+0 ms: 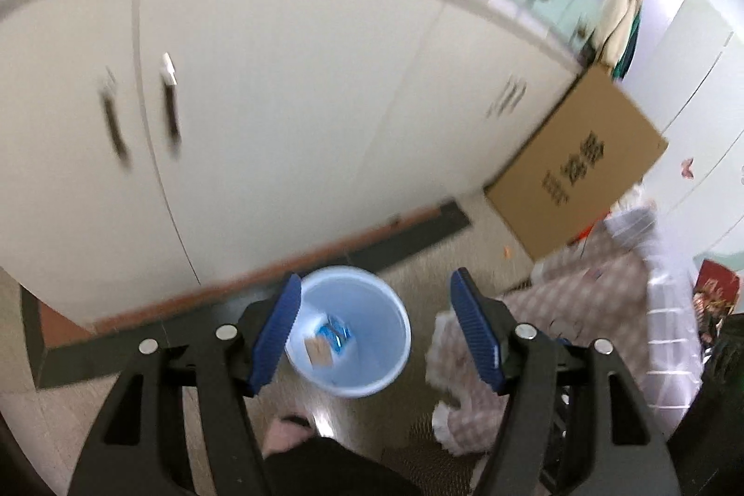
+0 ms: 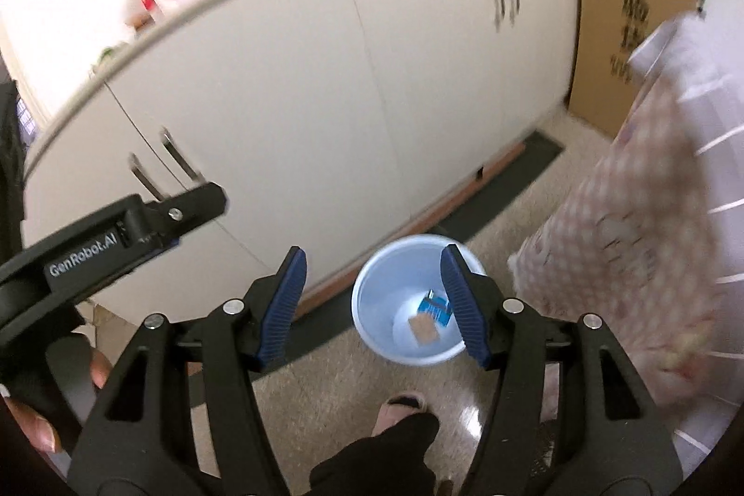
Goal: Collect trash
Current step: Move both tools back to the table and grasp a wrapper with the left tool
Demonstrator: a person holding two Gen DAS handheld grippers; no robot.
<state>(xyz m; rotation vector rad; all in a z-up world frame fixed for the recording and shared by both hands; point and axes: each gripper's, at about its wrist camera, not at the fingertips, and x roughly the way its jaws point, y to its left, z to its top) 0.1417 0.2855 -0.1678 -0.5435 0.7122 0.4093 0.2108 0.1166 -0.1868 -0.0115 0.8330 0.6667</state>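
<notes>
Overhead, both tongs [image 1: 372, 338] agape above bin [image 1: 395, 375]

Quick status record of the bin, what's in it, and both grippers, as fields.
bin: light blue bin upright on the floor by the white cabinet
contents: blue wrapper and tan scrap at the bottom
left gripper: open, nothing held
right gripper: open, nothing held
nearby: cardboard box

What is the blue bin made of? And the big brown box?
The bin looks like thin plastic: smooth, pale blue, slightly see-through, with a rolled rim. The box looks like cardboard: dull brown, flat-sided, with black printing. The pictures are blurry, so this is a best guess.
</notes>
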